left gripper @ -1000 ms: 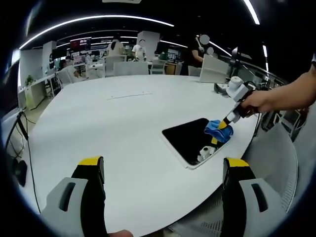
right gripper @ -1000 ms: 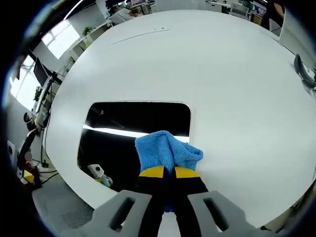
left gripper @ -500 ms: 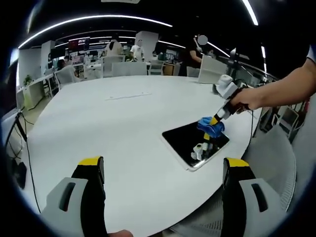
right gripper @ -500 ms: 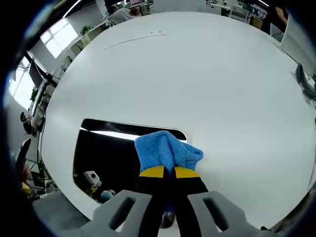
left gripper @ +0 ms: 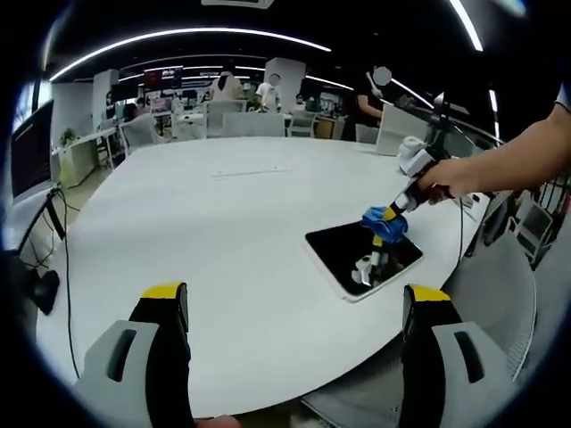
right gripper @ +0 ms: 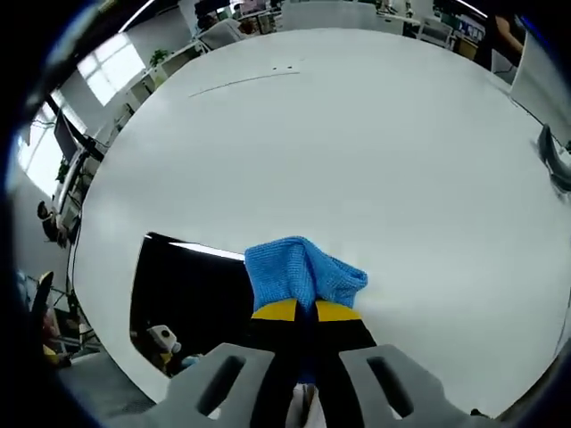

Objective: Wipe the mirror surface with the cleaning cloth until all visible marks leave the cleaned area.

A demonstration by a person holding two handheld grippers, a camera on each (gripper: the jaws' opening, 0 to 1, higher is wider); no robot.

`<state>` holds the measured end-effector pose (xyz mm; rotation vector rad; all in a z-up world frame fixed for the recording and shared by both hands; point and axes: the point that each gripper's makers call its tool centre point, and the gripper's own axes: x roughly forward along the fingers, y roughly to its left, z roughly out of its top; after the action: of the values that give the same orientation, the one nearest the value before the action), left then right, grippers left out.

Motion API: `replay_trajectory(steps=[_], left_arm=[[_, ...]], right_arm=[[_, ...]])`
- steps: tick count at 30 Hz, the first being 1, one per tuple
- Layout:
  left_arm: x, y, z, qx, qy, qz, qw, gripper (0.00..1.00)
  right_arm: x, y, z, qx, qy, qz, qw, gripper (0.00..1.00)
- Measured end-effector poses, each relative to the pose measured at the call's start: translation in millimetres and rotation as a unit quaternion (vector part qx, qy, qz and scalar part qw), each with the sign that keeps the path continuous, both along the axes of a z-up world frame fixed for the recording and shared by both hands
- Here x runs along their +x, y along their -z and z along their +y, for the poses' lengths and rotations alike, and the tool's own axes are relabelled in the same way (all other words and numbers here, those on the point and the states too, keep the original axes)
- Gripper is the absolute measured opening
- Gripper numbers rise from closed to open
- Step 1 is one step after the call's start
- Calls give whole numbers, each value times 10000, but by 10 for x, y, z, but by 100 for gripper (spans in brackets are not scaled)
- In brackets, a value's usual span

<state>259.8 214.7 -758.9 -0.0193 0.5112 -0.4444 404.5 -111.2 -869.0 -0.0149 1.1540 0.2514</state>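
The right claw (right gripper: 306,310) pinches the cloth (right gripper: 299,271) over the mirror (right gripper: 183,290), mid-wipe; next it should probably sweep the dark glass to its left. The left claw (left gripper: 290,299) is spread.

light: bright, even, from long ceiling strip lights (left gripper: 178,36) | glare: round white table (right gripper: 384,160) nearly blown out; flat dark rectangular mirror (left gripper: 361,259) reflects a light streak | shadows: faint | distortion: strong fisheye bending at edges | focus: far office background soft
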Motion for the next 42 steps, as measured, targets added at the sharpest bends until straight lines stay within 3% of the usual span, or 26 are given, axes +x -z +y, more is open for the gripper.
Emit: replay_trajectory(steps=[11, 13, 21, 23, 32, 36, 42], left_arm=[[78, -44, 25, -62, -263, -139, 9995, 99], [109, -29, 39, -54, -278, -151, 9995, 99], [240, -90, 48, -74, -248, -207, 9995, 99], [257, -116, 53, -103, -279, -245, 9993, 99], [204, -191, 195, 81, -301, -394, 9987, 99], [166, -170, 280, 88, -399, -401, 9984, 99], [108, -149, 290, 108, -447, -365, 9983, 99]], right_arm=[[81, 8, 10, 38, -3, 43, 10000, 0], [83, 3, 15, 277, 284, 63, 9992, 0], [57, -36, 34, 123, 83, 61, 9999, 0], [60, -94, 49, 277, 69, -15, 9996, 0], [-224, -355, -283, 426, 207, -189, 9987, 0], [-323, -333, -461, 431, 268, -142, 9986, 0], [-397, -206, -726, 151, 352, -88, 9992, 0]])
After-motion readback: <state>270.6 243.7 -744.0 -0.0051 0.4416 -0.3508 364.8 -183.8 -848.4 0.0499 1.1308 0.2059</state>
